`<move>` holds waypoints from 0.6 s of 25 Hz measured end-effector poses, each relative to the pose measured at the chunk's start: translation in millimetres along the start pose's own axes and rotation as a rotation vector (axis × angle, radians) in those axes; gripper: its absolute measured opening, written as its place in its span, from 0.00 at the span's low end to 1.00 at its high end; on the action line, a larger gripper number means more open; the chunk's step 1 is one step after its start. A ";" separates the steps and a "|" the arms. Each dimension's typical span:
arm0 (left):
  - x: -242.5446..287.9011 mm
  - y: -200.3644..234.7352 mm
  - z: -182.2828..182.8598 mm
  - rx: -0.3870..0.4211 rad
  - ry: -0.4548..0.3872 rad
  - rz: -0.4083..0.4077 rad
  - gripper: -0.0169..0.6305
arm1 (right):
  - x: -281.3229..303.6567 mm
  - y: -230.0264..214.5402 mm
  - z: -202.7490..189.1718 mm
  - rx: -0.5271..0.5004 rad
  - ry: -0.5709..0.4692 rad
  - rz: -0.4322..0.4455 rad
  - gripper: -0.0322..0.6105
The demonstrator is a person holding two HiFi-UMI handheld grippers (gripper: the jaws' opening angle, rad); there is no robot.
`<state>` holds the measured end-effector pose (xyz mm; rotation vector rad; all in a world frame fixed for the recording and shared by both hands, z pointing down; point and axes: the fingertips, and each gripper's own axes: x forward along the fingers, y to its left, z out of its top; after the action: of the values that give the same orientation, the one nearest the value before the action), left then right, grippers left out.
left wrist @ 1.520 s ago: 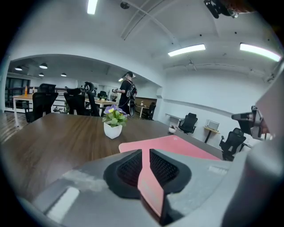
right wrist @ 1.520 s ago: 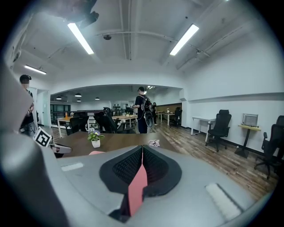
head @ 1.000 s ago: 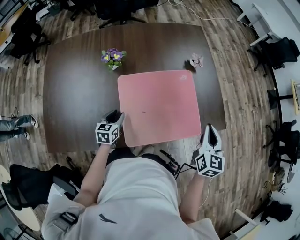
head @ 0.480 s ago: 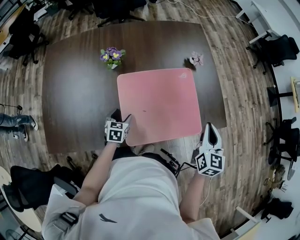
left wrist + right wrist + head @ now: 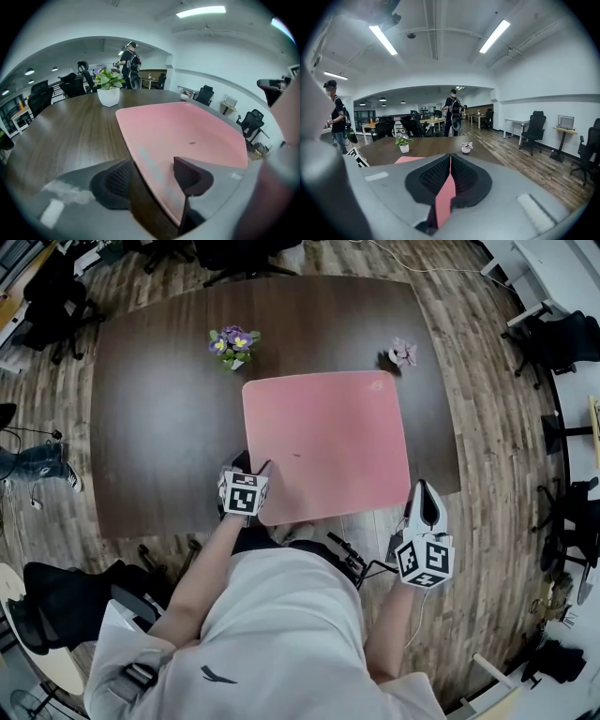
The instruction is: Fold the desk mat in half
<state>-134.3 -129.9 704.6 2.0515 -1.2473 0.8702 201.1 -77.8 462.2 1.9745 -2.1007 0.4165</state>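
The pink desk mat (image 5: 325,444) lies flat on the dark wooden table (image 5: 159,427), its near edge at the table's front edge. My left gripper (image 5: 254,466) is at the mat's near-left corner. In the left gripper view the mat (image 5: 187,126) has its edge running between the two pads of my left gripper (image 5: 152,176). The jaws are closing and stand apart from the mat. My right gripper (image 5: 427,491) is at the near-right corner. In the right gripper view it (image 5: 449,176) is shut on a pink strip of the mat (image 5: 446,194).
A white pot of purple flowers (image 5: 233,343) stands behind the mat's far-left corner. A small pink ornament (image 5: 404,353) sits by the far-right corner. Office chairs (image 5: 562,338) ring the table on a wood floor. A standing person (image 5: 453,112) shows far behind the table.
My left gripper has moved right from beside the mat's left edge onto its near-left corner. The right gripper has kept its hold at the near-right corner.
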 end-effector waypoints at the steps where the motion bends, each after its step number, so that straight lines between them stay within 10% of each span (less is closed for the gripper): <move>1: 0.1 -1.3 0.2 -0.001 -0.003 -0.001 0.45 | 1.1 2.0 -0.5 0.001 0.001 0.005 0.06; 15: 3.3 -5.3 13.8 -0.096 -0.060 0.015 0.28 | 2.1 8.1 -3.1 0.004 0.009 0.009 0.06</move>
<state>-125.1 -139.9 697.8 2.0078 -1.3122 0.7462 192.9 -78.2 465.4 1.9630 -2.1059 0.4305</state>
